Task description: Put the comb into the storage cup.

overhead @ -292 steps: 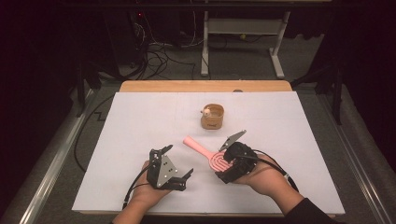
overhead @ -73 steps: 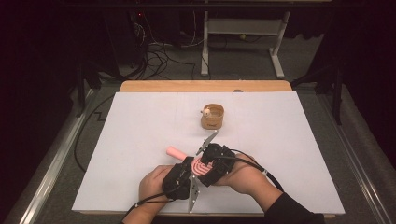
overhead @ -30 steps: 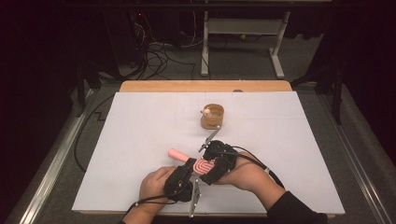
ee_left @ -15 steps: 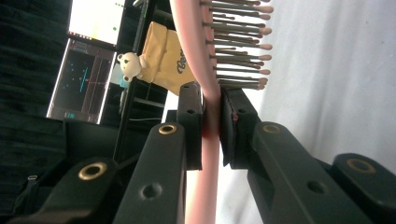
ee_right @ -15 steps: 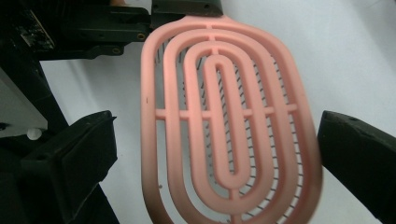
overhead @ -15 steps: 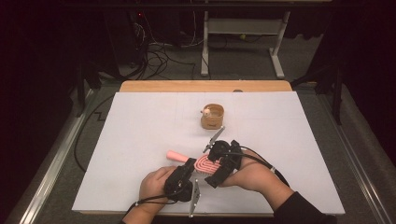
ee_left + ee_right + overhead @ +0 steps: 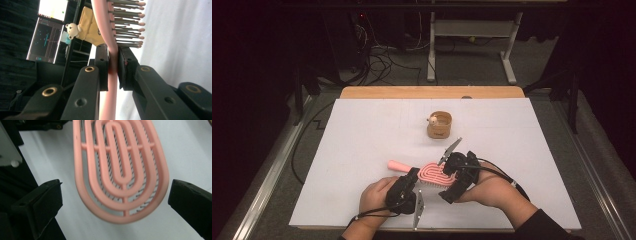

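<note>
White sheet (image 7: 362,135) over a wooden table (image 7: 432,92), in a dark room with floor cables (image 7: 377,62) and a white metal stand (image 7: 472,35) behind.

One pink hairbrush (image 7: 432,174) is held near the sheet's front edge, between two hand-held grippers. Its oval head is an open lattice of nested loops, with thin pink-tipped bristles (image 7: 130,23) on the underside and a rounded handle jutting left. Left gripper (image 7: 408,186) clamps the brush at its neck, pads pressed on both faces. Right gripper (image 7: 458,176) has just been opening; its jaws stand wide apart on either side of the brush head without touching it. One round wooden cup (image 7: 439,124) stands farther back, well apart. Count: one brush, one cup, two grippers.
</note>
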`<state>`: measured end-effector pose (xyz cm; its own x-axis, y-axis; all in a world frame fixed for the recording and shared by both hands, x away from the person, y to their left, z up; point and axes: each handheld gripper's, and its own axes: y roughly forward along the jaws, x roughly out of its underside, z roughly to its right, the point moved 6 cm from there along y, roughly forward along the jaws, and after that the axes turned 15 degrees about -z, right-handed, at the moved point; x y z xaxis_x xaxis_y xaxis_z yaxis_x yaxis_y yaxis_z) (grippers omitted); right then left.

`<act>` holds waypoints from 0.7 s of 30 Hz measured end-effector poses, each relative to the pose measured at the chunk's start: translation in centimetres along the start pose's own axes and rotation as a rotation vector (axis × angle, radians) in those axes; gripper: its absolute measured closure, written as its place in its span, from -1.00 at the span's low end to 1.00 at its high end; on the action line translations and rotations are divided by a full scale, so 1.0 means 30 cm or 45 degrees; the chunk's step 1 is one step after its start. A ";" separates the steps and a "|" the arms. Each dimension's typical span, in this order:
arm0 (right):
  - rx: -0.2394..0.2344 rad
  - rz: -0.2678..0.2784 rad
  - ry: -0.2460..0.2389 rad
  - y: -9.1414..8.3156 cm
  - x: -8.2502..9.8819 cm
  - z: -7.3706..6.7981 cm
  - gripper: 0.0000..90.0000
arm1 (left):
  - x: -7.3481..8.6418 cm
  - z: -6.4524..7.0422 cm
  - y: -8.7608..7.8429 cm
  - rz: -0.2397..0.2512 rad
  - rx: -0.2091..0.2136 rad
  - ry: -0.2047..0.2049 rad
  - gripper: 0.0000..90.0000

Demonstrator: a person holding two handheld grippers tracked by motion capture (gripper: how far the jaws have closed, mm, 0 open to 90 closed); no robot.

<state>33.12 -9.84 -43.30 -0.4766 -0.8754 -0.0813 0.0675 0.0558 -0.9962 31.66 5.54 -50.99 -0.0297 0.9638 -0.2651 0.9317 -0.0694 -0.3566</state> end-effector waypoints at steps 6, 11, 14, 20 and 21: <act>0.000 -0.013 0.005 0.011 0.028 0.008 -1.00 | 0.010 -0.007 0.006 0.004 0.004 -0.041 0.76; 0.003 -0.022 0.003 0.026 0.056 0.018 -1.00 | 0.021 -0.020 0.008 0.004 0.013 -0.081 0.76; 0.002 -0.022 0.002 0.028 0.069 0.024 -1.00 | 0.030 -0.027 0.009 -0.009 0.020 -0.095 0.76; 0.026 -0.036 0.028 0.048 0.103 0.051 -1.00 | 0.034 -0.034 0.008 0.001 0.031 -0.127 0.76; 0.035 -0.034 0.027 0.051 0.107 0.055 -1.00 | 0.036 -0.038 0.008 0.001 0.029 -0.132 0.76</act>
<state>33.14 -13.38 -45.04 -0.4972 -0.8658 -0.0560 0.0785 0.0194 -0.9967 32.26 6.85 -50.34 -0.0673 0.9320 -0.3561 0.9232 -0.0772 -0.3766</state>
